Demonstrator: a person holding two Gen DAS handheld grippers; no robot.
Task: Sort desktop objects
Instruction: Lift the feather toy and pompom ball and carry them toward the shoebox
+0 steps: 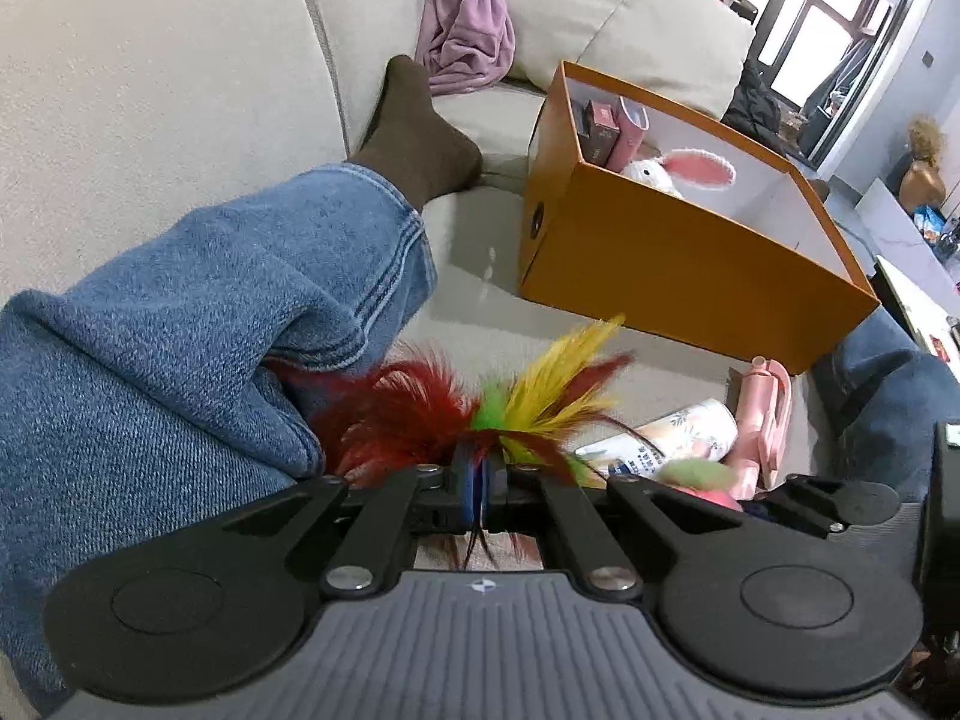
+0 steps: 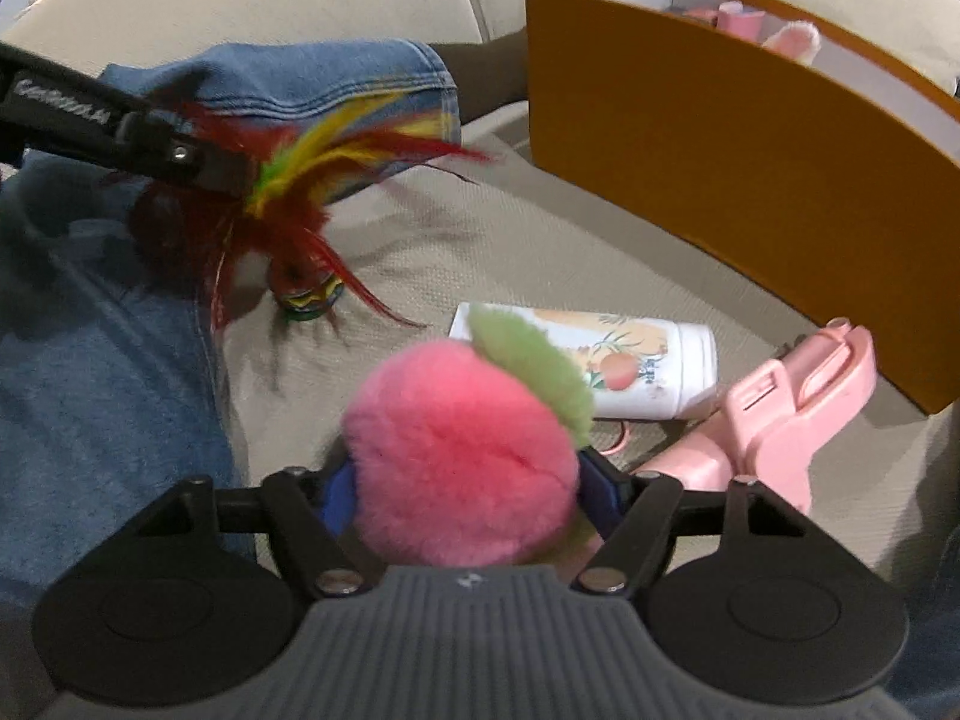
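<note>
Left wrist view: the left gripper, at lower centre of the frame, has its jaws pressed together on the feathers of a feather shuttlecock, whose red, green and yellow plumes fan upward from the fingertips. Right wrist view: the right gripper, at lower centre, pinches a pink plush peach with a green leaf between its blue pads. The shuttlecock's disc base hangs at centre left of that view, just above the beige sofa cushion. A white cylindrical container and a pink plastic tool lie on the cushion at right, touching each other. An open orange box stands at upper right, holding a plush rabbit. A leg in blue jeans fills the left of the frame.
</note>
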